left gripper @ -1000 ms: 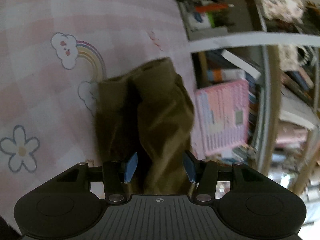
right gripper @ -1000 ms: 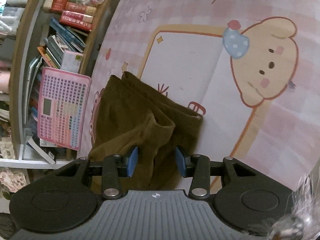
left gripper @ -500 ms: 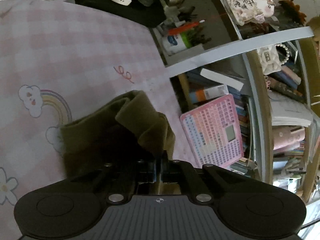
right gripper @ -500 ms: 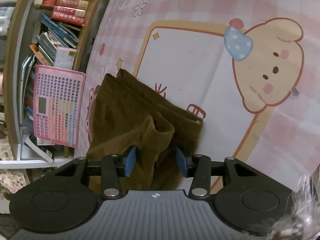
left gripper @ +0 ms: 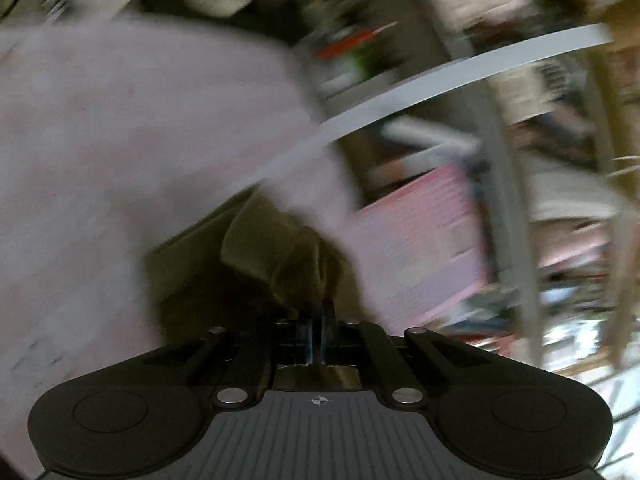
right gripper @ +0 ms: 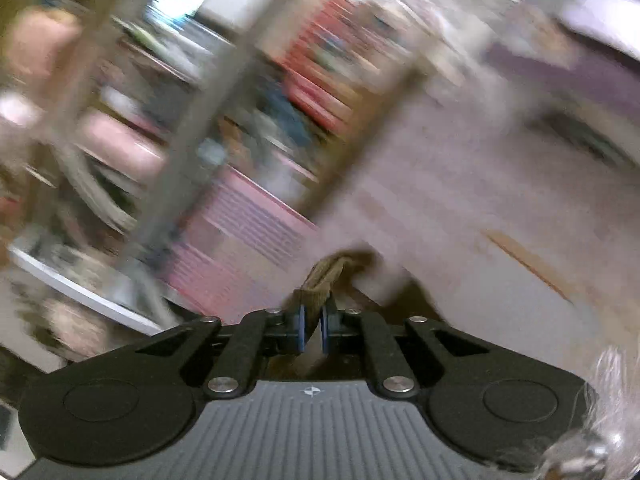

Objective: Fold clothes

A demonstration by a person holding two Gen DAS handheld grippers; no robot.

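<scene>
An olive-brown garment [left gripper: 264, 256] lies bunched on the pink patterned mat [left gripper: 120, 140]. My left gripper [left gripper: 319, 320] is shut on a fold of it, and the cloth rises from the jaws. In the right wrist view my right gripper [right gripper: 312, 322] is shut on another edge of the same garment [right gripper: 332, 274], which pokes up between the blue pads [right gripper: 301, 326]. Both views are heavily blurred by motion.
A bookshelf [right gripper: 280, 100] packed with books stands beside the mat [right gripper: 500, 200]. A pink keyboard-like board [left gripper: 420, 248] leans against it and also shows in the right wrist view [right gripper: 244, 236]. A grey shelf edge [left gripper: 440, 84] crosses above.
The right gripper, open around the garment before, has shut on it. The left gripper has stayed shut on the cloth since half a second ago. Both cameras have swung sharply towards the bookshelf.
</scene>
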